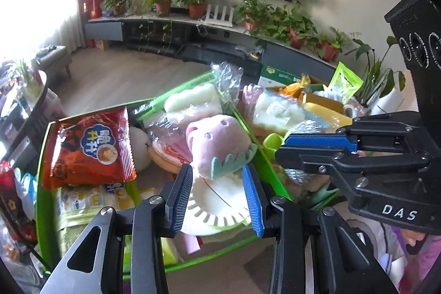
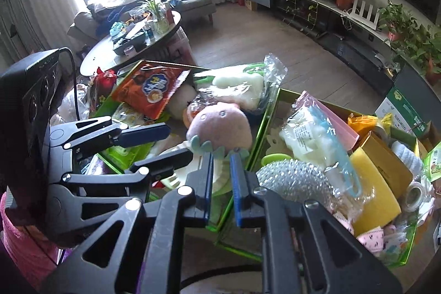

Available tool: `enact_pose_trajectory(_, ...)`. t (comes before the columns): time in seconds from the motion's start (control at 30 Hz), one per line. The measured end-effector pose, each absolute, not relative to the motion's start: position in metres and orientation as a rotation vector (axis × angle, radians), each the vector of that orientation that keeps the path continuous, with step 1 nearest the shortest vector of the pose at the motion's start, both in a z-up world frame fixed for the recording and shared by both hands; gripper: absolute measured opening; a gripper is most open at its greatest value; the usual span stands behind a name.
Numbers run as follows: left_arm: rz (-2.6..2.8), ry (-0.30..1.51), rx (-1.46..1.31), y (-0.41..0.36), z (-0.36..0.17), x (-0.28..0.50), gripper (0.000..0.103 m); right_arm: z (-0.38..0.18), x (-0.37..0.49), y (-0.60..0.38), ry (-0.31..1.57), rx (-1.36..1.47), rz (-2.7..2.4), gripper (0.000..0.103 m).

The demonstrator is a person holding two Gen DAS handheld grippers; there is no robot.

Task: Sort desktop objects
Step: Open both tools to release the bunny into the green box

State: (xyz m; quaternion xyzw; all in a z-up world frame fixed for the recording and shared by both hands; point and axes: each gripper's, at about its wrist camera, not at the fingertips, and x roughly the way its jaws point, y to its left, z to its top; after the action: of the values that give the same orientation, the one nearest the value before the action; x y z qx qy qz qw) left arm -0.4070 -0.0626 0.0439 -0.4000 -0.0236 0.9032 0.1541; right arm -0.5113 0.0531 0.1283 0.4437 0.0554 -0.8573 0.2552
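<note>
A pink plush toy with a teal frill (image 1: 217, 142) lies in the left green bin (image 1: 41, 156), over a white pleated dumpling toy (image 1: 220, 197). My left gripper (image 1: 220, 194) is open above the dumpling toy, its blue pads on either side of it, holding nothing. My right gripper (image 2: 222, 183) is nearly closed, with a narrow gap, over the wall between the two bins, just below the plush (image 2: 220, 128). It holds nothing that I can see. It also shows in the left wrist view (image 1: 317, 148).
An orange snack bag (image 1: 91, 150) leans in the left bin with wrapped plush and snack packs. The right green bin (image 2: 275, 106) holds a steel scourer (image 2: 295, 178), a yellow sponge (image 2: 377, 183), a cotton bag, tape and boxes. A cluttered round table (image 2: 132, 40) stands behind.
</note>
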Motion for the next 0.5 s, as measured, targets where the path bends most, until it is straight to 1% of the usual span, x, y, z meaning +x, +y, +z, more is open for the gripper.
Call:
enact_pose_trajectory(0.3,2.625,-0.045,-1.074,-0.058,0.076,-0.375,0.037,0.157,-0.476,0.049,0.169,1.137,-2.317,0.014)
enact_pose_trajectory(0.5,2.631,-0.033,-1.061,-0.054,0.087,-0.35,0.037,0.175,-0.449,0.052,0.189,1.087,-2.316,0.014)
